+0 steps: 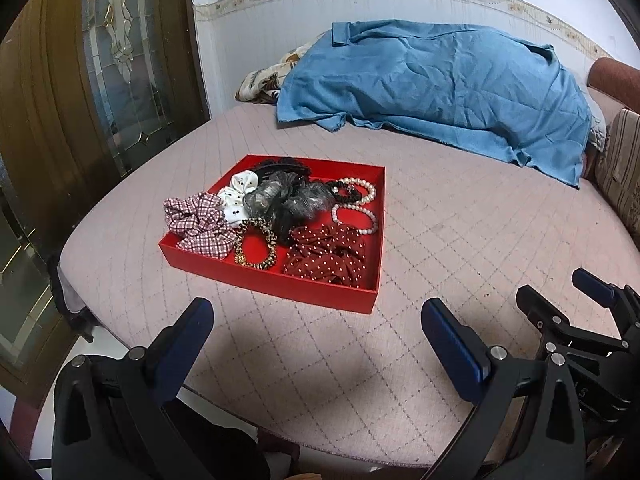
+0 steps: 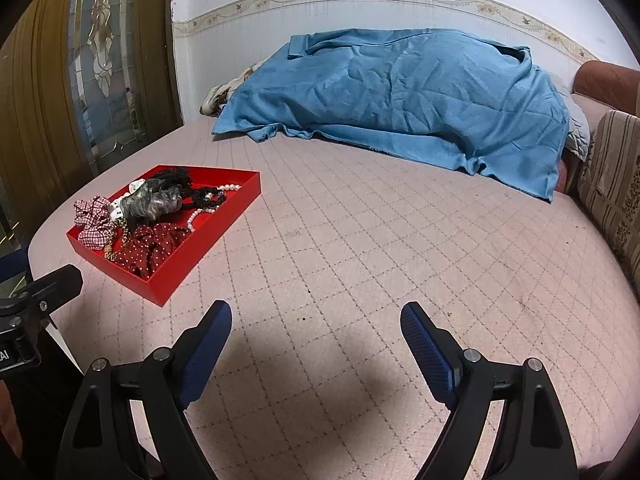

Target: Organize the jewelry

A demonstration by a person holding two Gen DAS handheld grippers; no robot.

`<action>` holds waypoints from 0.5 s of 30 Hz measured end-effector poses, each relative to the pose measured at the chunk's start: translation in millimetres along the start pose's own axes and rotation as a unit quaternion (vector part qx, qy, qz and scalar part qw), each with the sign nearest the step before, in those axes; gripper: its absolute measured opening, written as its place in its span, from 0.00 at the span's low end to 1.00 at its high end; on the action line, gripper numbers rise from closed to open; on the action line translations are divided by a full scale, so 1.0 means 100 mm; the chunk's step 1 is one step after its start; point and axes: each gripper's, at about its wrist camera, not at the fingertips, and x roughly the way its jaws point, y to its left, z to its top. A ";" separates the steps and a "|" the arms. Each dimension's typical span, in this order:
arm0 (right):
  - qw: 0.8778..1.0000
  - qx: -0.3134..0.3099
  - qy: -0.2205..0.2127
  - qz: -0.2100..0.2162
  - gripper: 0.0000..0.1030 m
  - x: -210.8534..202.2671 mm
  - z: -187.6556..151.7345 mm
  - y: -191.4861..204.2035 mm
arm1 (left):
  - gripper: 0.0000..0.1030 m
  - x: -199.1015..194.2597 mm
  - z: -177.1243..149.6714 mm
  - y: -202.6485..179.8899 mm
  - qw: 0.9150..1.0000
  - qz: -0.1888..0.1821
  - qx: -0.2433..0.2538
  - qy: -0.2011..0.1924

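Observation:
A red tray (image 1: 276, 280) lies on the pink quilted bed. It holds a checked scrunchie (image 1: 198, 220), a white scrunchie (image 1: 240, 192), a grey gauzy scrunchie (image 1: 280, 200), a leopard-print hair tie (image 1: 264, 248), a dark red dotted scrunchie (image 1: 328, 256), pearl bracelets (image 1: 360, 208) and a black clip (image 1: 288, 166). My left gripper (image 1: 316, 320) is open and empty, just in front of the tray. My right gripper (image 2: 316, 324) is open and empty, to the right of the tray (image 2: 176, 280). It also shows at the right edge of the left wrist view (image 1: 560, 300).
A blue blanket (image 1: 440, 84) covers a heap at the back of the bed, against the white wall. A wooden door with patterned glass (image 1: 112, 60) stands at the left. Striped cushions (image 2: 616, 184) line the right edge. The bed's front edge (image 1: 120, 344) drops off at the lower left.

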 end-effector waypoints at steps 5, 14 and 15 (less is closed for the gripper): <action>1.000 0.004 0.006 -0.004 0.88 0.04 -0.02 0.00 | 1.00 0.03 -0.03 -0.01 1.000 -0.001 0.005 0.009; 1.000 0.000 0.010 -0.008 0.88 0.04 -0.05 0.02 | 1.00 0.09 -0.06 -0.02 1.000 -0.008 0.007 0.024; 1.000 0.000 0.011 -0.008 0.88 0.04 -0.05 0.02 | 1.00 0.09 -0.06 -0.02 1.000 -0.009 0.007 0.025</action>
